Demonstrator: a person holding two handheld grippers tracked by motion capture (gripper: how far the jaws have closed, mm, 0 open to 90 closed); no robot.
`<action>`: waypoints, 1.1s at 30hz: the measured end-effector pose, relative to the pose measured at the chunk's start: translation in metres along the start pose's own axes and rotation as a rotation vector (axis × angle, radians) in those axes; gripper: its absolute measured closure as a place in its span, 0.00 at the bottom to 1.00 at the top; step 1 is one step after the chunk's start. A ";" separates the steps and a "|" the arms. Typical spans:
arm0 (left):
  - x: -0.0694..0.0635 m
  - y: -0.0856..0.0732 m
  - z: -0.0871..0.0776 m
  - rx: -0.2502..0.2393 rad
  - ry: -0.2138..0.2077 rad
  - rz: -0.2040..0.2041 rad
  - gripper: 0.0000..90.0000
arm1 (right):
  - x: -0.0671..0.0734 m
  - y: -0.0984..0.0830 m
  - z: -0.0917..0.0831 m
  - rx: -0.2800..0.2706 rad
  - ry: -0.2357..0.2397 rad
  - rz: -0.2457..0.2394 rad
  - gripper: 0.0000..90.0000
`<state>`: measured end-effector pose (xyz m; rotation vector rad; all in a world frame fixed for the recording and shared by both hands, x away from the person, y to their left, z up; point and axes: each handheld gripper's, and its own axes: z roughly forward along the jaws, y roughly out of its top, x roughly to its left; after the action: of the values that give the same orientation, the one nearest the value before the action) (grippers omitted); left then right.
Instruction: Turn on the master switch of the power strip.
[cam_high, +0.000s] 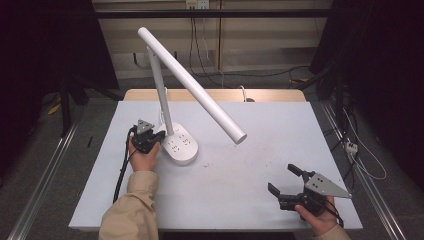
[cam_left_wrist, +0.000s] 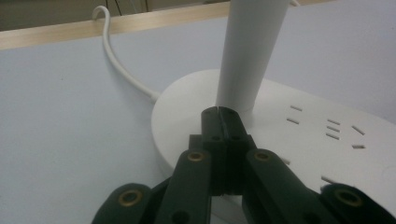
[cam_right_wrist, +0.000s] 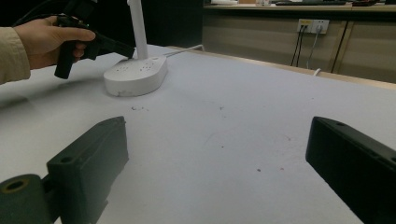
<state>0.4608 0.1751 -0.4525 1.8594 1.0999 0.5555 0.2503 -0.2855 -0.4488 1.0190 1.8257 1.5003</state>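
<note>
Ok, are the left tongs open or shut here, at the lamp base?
Shut. The left tongs have both jaws pressed together with no gap, tips over the lamp base beside its post, clamping nothing.

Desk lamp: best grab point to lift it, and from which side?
Judging by shape, the upright post just above the base, approached level from the person's side. It's narrow and round, fits between jaws; the wide flat base doesn't, and the tilted light bar would likely pivot.
</note>
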 end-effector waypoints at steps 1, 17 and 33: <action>0.000 0.000 0.001 0.001 0.002 -0.003 1.00 | 0.000 0.000 0.000 0.000 0.001 -0.001 0.06; -0.001 -0.001 0.001 0.000 0.009 -0.014 1.00 | 0.001 0.001 -0.002 -0.008 -0.005 -0.005 0.06; -0.001 -0.001 0.002 0.000 0.014 -0.020 1.00 | 0.001 0.001 -0.002 -0.013 -0.012 -0.010 0.06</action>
<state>0.4609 0.1737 -0.4546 1.8447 1.1262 0.5576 0.2487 -0.2859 -0.4473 1.0092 1.8080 1.4952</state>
